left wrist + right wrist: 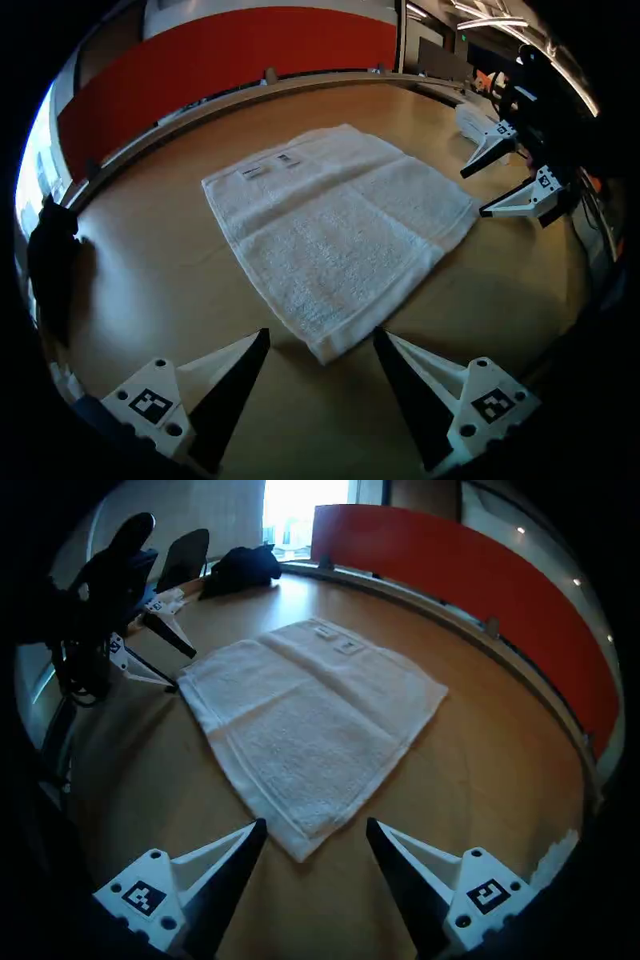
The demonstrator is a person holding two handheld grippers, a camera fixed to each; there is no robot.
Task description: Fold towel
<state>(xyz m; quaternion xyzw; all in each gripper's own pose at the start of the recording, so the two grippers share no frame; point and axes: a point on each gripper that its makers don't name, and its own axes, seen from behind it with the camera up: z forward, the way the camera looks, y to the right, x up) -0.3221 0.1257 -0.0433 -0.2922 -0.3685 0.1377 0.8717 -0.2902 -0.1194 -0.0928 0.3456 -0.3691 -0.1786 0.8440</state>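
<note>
A white towel [340,232] lies flat on the wooden table [152,272], folded into a rough square with two small labels near its far edge. My left gripper [320,360] is open, its fingertips either side of the towel's near corner without touching it. At the right of the left gripper view the right gripper [486,182] hovers open by the towel's right corner. In the right gripper view the towel [312,720] spreads ahead, and my right gripper [316,840] stands open just short of its near corner. The left gripper [170,666] hangs open beside the towel's left corner.
A red partition [216,64] runs along the table's far edge. A dark bag [240,568] rests on the table near the window, with a chair [180,556] beside it. Bare wood surrounds the towel on all sides.
</note>
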